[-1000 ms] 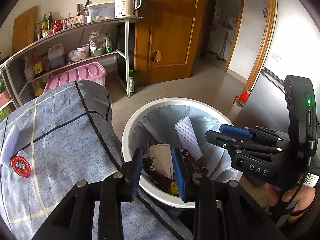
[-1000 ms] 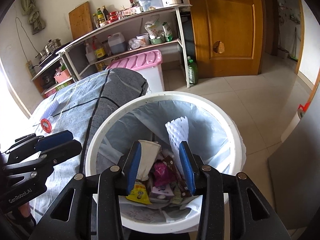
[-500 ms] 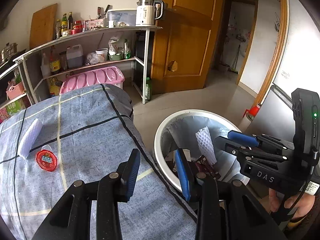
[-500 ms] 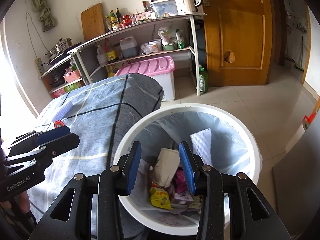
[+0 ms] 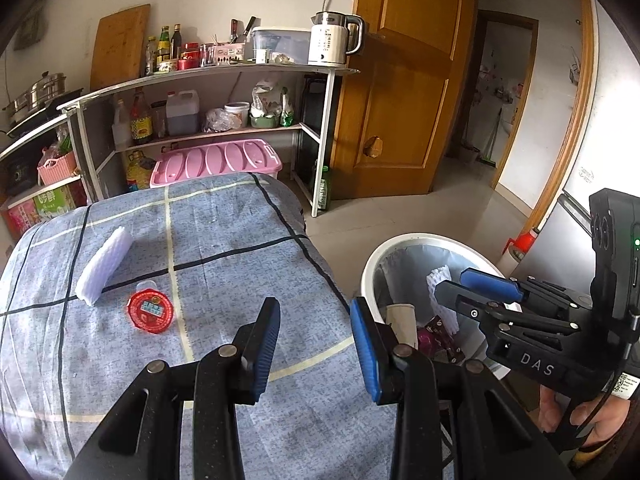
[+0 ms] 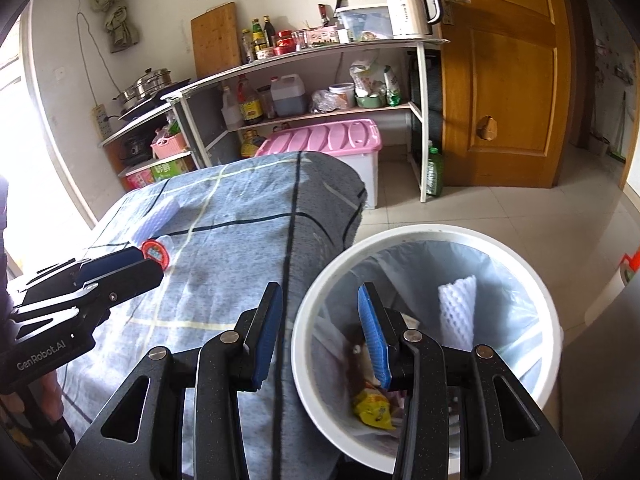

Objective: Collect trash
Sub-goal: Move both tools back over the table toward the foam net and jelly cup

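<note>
Left tool [image 5: 314,344] swung from bin [image 5: 372,268] to table | both tools agape, empty | red-lidded cup [image 5: 151,312] ahead

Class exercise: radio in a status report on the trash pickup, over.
Left gripper open, empty, over table. Right gripper open, empty, at bin rim. Red-lidded cup and foam sleeve uncollected on tablecloth. Path unobstructed.

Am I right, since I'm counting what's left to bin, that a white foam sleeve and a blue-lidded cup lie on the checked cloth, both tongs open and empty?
Nearly. The cup's lid is red, not blue, as the left wrist view shows. The rest holds: the foam sleeve lies beside it on the checked cloth, and the left tongs and right tongs are open and empty.
</note>
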